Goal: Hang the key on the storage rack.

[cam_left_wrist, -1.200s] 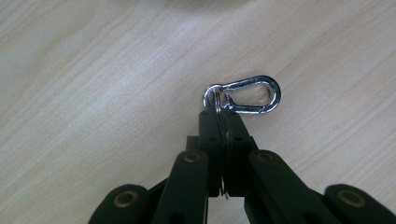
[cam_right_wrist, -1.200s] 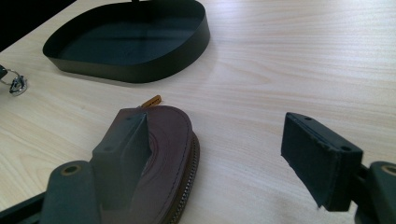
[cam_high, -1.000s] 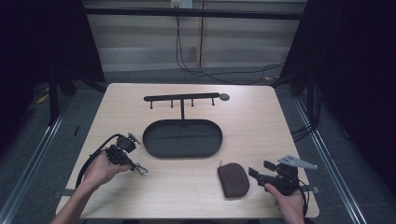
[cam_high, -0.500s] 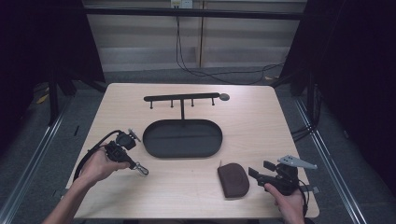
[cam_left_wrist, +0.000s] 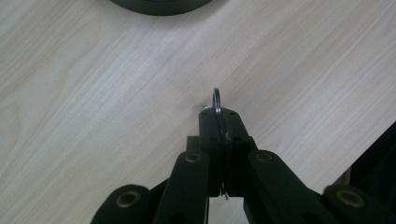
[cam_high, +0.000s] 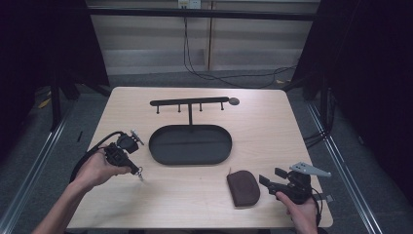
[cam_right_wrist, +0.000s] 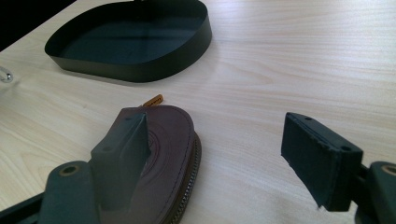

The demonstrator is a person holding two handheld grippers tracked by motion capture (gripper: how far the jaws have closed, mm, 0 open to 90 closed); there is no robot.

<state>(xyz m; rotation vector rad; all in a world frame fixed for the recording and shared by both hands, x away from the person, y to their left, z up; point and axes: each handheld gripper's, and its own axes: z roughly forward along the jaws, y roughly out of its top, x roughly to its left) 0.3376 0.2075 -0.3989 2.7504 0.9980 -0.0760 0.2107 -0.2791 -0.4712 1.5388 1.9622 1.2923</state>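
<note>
We see the left gripper [cam_high: 137, 171] at the table's [cam_high: 272, 136] left side, jaws clenched on a metal key ring [cam_left_wrist: 216, 103], the ring's loop poking out past the jaw tips just over the wood. Next comes the black oval tray [cam_high: 190, 144] at centre, a black hook rack [cam_high: 190, 103] behind it. Right of that a brown zip pouch [cam_high: 243, 187] lies flat near the front edge. The right gripper [cam_high: 267, 178] sits just beside the pouch, jaws spread apart, nothing between them.
</note>
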